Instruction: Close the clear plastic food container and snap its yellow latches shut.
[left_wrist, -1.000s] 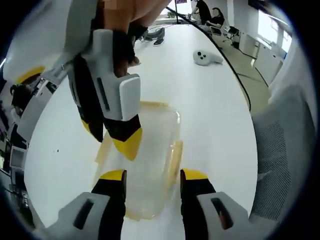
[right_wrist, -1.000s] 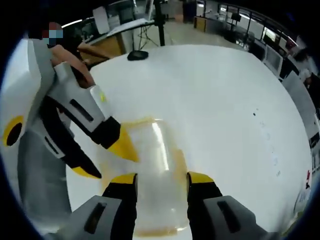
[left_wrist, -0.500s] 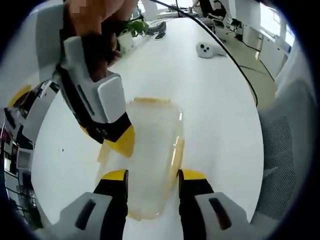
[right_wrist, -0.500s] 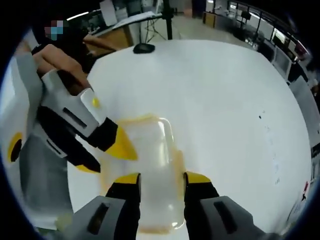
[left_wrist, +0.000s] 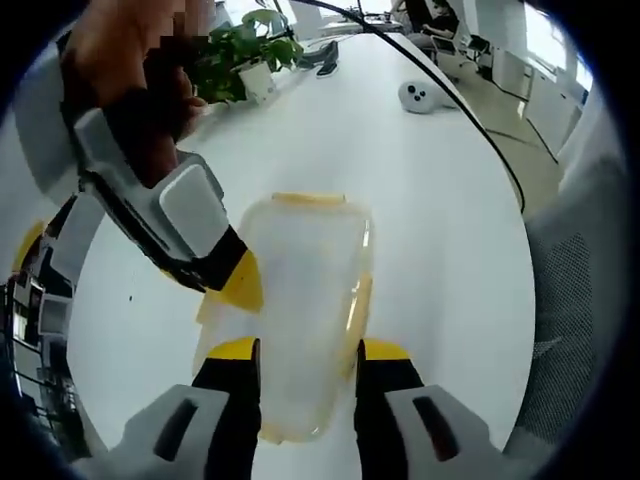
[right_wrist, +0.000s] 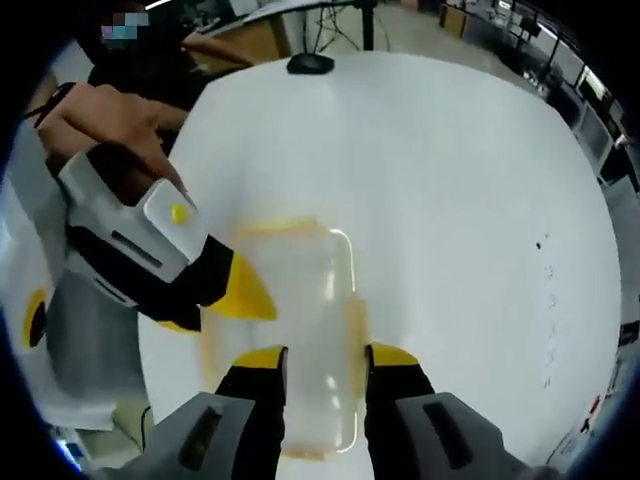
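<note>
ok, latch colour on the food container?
Yellow latches on the clear food container; left gripper view shows best.

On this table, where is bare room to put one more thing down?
Free: the wide white table right of the container in the right gripper view, out to the black mouse. Crowded: at the container, where both tongs meet.

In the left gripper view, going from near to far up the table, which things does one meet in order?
The left tongs → clear food container with its yellow latches → potted plant → white device by the black cable.
</note>
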